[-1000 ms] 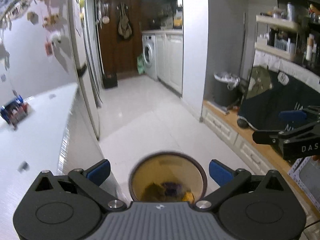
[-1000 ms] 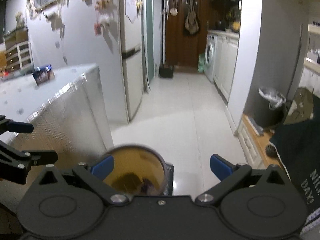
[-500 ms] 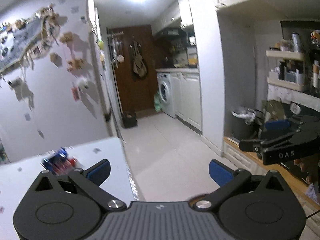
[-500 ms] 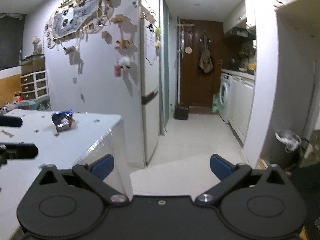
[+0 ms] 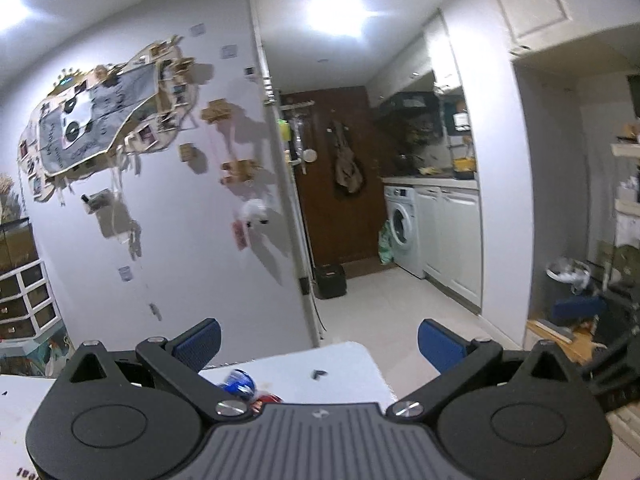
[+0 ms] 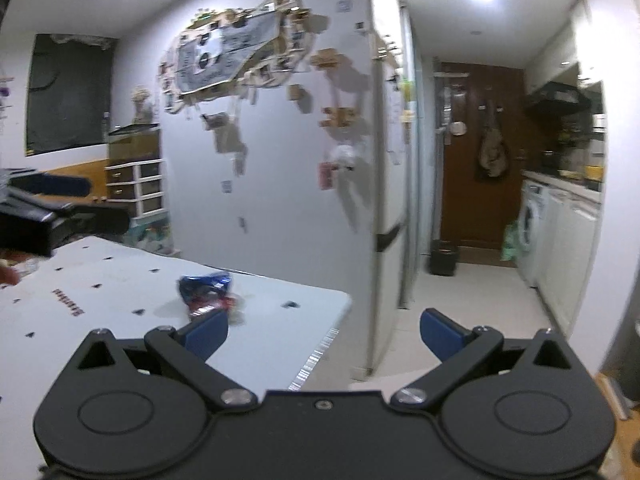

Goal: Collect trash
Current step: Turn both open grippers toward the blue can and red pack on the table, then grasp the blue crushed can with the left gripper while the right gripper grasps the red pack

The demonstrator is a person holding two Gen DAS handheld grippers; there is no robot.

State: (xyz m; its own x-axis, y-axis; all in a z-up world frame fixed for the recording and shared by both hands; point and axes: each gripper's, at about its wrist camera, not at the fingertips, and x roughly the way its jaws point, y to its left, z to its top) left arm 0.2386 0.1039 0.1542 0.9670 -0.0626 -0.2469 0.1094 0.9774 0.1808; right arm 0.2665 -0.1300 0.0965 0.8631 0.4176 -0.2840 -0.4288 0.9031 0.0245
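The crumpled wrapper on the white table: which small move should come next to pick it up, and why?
Probably lower the left gripper toward the crumpled wrapper. The wrapper lies loose on the white table near its corner, just below and ahead of that gripper. Both grippers are open and hold nothing, and the right gripper points mostly past the table edge.

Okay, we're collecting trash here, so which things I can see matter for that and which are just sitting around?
For the job:
- crumpled wrapper on the white table
- lined trash bin by the far wall
- left claw and right claw, both open

Just lying about:
- washing machine
- wall decorations
- bag hanging on the door
- white drawers
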